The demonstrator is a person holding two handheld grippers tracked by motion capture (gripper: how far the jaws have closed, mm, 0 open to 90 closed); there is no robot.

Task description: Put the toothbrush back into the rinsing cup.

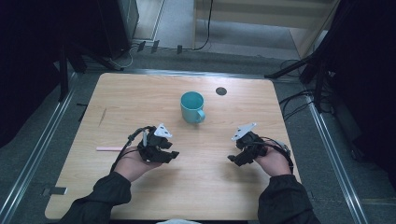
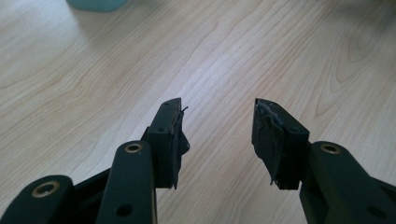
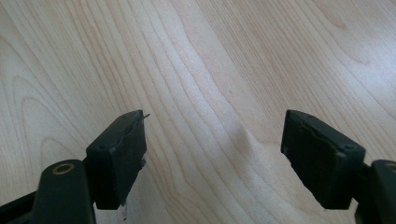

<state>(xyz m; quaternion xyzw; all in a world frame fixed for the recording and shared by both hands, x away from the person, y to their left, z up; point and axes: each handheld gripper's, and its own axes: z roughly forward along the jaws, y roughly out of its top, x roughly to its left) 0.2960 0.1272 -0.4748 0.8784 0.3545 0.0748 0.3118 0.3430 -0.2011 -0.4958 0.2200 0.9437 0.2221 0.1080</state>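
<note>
Nothing picked up yet. Left gripper open, empty, low over table; right gripper open wider, also empty. Teal mug upright at 12 o'clock from both, well apart. Pink stick at 9 o'clock of left gripper, untouched. Reach and grasp all left, probably.

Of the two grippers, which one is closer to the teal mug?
The left gripper. It points toward the teal mug, whose base shows at the top edge of the left gripper view. The right gripper is farther off, beyond the handle side.
</note>
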